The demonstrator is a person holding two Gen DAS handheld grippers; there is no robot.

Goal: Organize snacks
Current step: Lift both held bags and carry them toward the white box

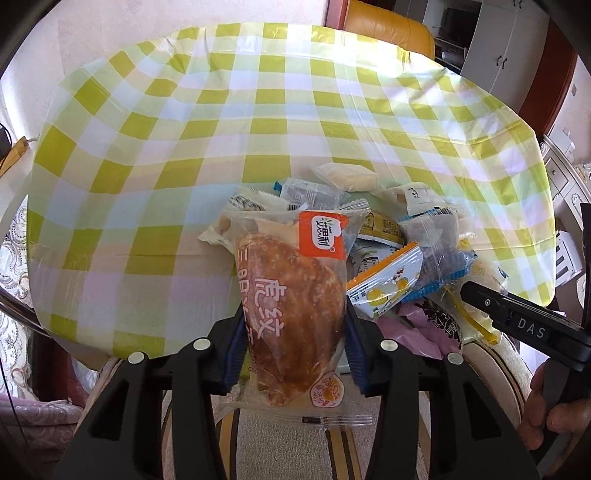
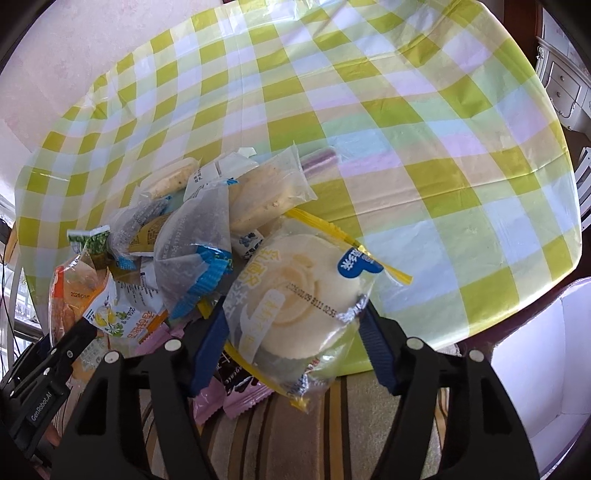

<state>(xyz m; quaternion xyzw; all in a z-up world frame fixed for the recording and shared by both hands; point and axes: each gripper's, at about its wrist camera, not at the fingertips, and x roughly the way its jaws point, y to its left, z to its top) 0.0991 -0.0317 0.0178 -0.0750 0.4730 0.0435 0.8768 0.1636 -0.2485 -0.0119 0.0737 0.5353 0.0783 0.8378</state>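
My left gripper [image 1: 294, 317] is shut on a clear packet of brown tiger-skin bread [image 1: 291, 266] with an orange label, held upright at the table's near edge. The same packet [image 2: 70, 295] and the left gripper's finger [image 2: 74, 339] show at the lower left of the right wrist view. My right gripper [image 2: 293, 314] is shut on a yellow-trimmed packet holding a pale round cake [image 2: 295, 291]; its wrapper crumples against the right pad. One right-gripper finger [image 1: 480, 299] reaches in from the right in the left wrist view. A heap of small wrapped snacks [image 1: 406, 236] [image 2: 192, 236] lies between them.
A green-and-white checked cloth [image 1: 221, 110] [image 2: 406, 129] covers the table. A striped seat [image 2: 295, 435] lies below the near edge, with pink wrappers [image 2: 236, 402] on it. A white box [image 2: 535, 350] stands at the right, an orange chair [image 1: 388, 26] beyond the far edge. A hand [image 1: 554, 417] grips the right tool.
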